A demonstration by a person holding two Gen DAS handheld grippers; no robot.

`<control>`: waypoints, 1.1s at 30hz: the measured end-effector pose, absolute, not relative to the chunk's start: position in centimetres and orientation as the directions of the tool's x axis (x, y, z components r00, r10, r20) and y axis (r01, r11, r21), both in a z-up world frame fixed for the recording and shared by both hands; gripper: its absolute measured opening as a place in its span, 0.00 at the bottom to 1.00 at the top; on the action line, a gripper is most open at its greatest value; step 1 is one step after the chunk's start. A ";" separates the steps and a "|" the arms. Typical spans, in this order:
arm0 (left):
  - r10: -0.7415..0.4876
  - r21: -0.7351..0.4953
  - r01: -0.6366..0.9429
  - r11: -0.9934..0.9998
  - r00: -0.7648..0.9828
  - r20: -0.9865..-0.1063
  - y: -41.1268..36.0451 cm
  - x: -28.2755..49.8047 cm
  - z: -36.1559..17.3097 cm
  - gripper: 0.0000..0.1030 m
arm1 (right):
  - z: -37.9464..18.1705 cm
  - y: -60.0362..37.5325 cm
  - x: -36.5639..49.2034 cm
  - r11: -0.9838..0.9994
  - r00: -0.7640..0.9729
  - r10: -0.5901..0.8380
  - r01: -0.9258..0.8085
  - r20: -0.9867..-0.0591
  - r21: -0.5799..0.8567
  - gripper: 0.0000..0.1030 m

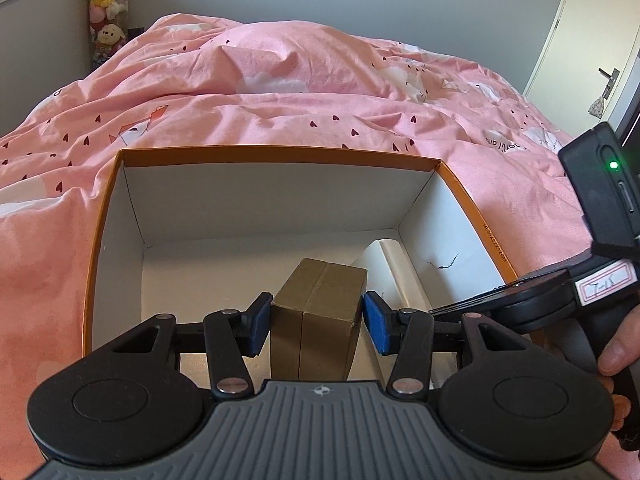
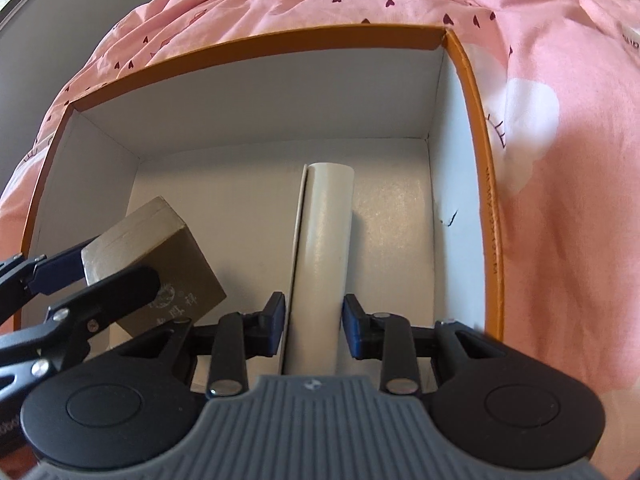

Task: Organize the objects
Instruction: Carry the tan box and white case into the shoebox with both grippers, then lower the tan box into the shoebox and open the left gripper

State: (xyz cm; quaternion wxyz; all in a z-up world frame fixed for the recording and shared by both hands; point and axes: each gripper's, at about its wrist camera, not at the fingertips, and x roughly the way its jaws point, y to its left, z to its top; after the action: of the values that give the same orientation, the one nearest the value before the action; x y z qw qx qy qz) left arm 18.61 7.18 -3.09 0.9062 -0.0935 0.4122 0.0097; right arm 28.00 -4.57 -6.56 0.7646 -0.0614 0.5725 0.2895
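Inside the orange-rimmed white cardboard box [image 1: 102, 216] on the pink heart-print bedspread [image 1: 280, 92], the left gripper [image 1: 318, 326] clamps a small brown cardboard carton [image 1: 320, 312] between its blue pads. The right gripper [image 2: 314, 326] straddles a white paper tube [image 2: 322, 248] lying on the box floor; whether its half-open pads press the tube cannot be told.

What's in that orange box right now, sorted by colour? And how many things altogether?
Inside the orange box:
Brown: 1, a small brown carton, between the pads of the left tool
White: 1, a long white package, between the pads of the right tool
Total: 2
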 end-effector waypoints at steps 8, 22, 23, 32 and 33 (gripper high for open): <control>-0.068 -0.160 -0.081 0.984 0.655 -0.753 7.0 18.6 -3.1 0.55 | -4.8 -3.7 25.7 0.750 0.319 0.240 -0.661 -0.917 -0.034 0.34; -0.034 -0.122 -0.105 0.987 0.606 -0.795 7.8 19.8 -3.0 0.55 | -6.2 -2.2 26.4 0.609 0.155 0.346 -0.787 -0.925 0.096 0.15; -0.034 -0.123 -0.107 0.987 0.604 -0.796 7.9 19.8 -3.0 0.55 | -6.6 -2.0 26.3 0.600 0.128 0.344 -0.792 -0.930 0.113 0.15; -0.055 -0.139 -0.099 0.985 0.585 -0.809 7.9 20.4 -3.5 0.55 | -9.8 -1.4 27.0 0.620 0.010 0.230 -0.773 -0.973 0.139 0.03; -0.061 -0.142 -0.096 0.985 0.583 -0.811 7.9 20.5 -3.6 0.55 | -9.9 -1.6 27.1 0.622 0.002 0.234 -0.769 -0.972 0.148 0.02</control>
State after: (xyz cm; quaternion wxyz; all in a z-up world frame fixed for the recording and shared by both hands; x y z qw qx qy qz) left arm 20.52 7.91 -3.63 0.8854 -0.0854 0.4568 0.0099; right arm 27.08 -1.61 -9.88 0.6718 -0.2232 0.5995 0.3734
